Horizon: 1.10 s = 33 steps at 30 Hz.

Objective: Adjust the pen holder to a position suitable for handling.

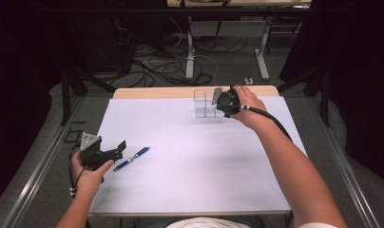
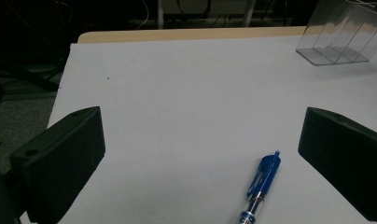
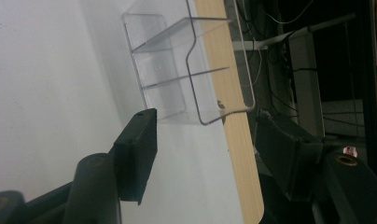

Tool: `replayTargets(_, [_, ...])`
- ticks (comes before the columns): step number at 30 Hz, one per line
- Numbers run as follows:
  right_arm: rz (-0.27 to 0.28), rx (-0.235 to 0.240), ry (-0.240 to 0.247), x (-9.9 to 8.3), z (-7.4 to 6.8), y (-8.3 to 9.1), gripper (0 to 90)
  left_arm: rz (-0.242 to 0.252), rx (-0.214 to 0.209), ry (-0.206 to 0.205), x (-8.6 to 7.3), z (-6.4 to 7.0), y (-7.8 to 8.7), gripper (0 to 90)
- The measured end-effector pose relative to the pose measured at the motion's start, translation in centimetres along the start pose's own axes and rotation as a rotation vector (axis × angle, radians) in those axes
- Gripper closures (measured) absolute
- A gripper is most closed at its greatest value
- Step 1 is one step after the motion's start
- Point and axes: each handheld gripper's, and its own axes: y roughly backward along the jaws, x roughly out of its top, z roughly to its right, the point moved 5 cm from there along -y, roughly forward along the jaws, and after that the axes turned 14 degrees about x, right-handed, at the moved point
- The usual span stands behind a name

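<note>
1. White worktop (image 1: 190,161) carries a blue pen (image 1: 131,158) at near left and a clear acrylic organizer (image 1: 204,103) at the far edge.
2. Left hand-held gripper (image 2: 200,154): jaws wide apart, pen lying between them, untouched. Lower squarely over the barrel before closing.
3. Right hand-held gripper (image 3: 210,140): jaws apart beside the organizer, gripping nothing.

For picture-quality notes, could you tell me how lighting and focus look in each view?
High view: surroundings dark, white table evenly lit. Left gripper view: blue pen fairly sharp, near jaws soft. Right gripper view: tilted, clear organizer faint with dim edges, near jaws blurred.
</note>
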Motion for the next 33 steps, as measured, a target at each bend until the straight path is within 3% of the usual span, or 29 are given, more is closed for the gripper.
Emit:
replayTargets(6, [-0.051,0.041,0.045,1.4,0.3,-1.2,44.1,0.000,0.002,-0.004,0.0,0.0,0.0,0.5])
replayTargets(7, [-0.019,0.034,0.053,1.6,0.4,-1.6,44.3,0.000,0.002,-0.003,0.0,-0.1,0.0,0.5])
replayTargets(10, [-0.064,0.061,0.051,1.8,0.5,-1.7,44.8,-0.001,0.000,-0.001,0.0,-0.1,0.0,0.6])
replayTargets(14, [-0.030,0.069,0.054,2.4,1.0,-2.7,48.9,-0.001,-0.002,0.012,-0.1,-0.2,0.0,0.9])
replayTargets(19, [-0.048,0.101,0.060,2.6,1.2,-3.6,48.9,0.000,0.001,0.011,-0.1,-0.4,0.0,1.1])
replayTargets(20, [0.019,0.080,0.065,2.9,1.3,-4.3,48.9,-0.003,0.000,0.014,-0.1,-0.4,0.0,1.1])
replayTargets(21, [-0.040,0.105,0.066,2.8,1.2,-4.2,48.8,-0.003,0.002,0.017,-0.2,-0.4,0.0,1.1])
replayTargets(24, [-0.023,0.124,0.076,3.1,1.1,-5.0,48.5,-0.005,0.005,0.017,-0.2,-0.5,0.0,1.6])
replayTargets(33, [-0.042,0.181,0.102,3.6,0.8,-6.3,48.7,-0.009,0.000,0.014,-0.2,-0.5,0.1,2.8])
